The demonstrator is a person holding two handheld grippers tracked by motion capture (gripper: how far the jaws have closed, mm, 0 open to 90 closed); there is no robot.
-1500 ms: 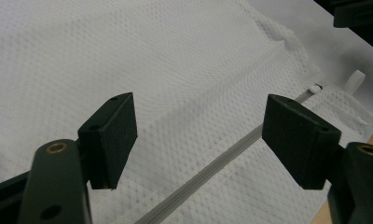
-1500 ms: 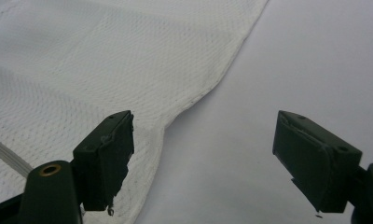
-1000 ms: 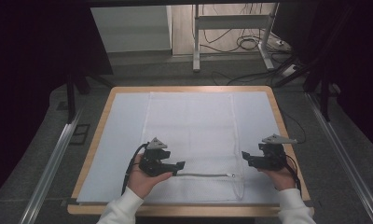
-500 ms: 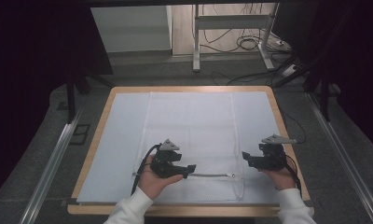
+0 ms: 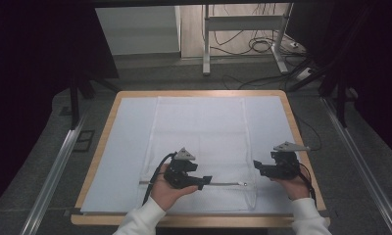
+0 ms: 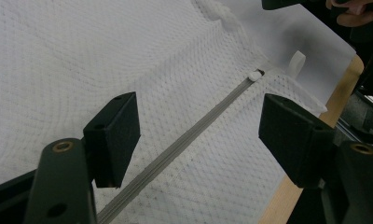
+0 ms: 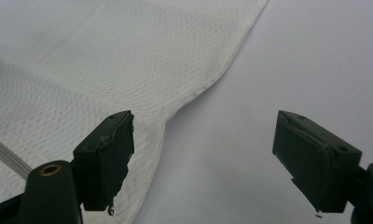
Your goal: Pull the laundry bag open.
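The white mesh zip-up laundry bag point(image 5: 200, 142) lies flat on the pale sheet-covered wooden table point(image 5: 110, 147), its long axis running away from me and its grey zipper point(image 6: 194, 130) crosswise along the near end. My left gripper point(image 5: 206, 182) hovers over the zipper, jaws wide apart. My right gripper point(image 5: 257, 166) hovers by the bag's right edge, likewise gaping.

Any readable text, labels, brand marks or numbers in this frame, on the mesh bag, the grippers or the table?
None can be read.
The white mesh bag and its zipper carry no print; the small white tab by the zipper end looks blank.
The left gripper, the right gripper and the white sheet on the table show no marking.
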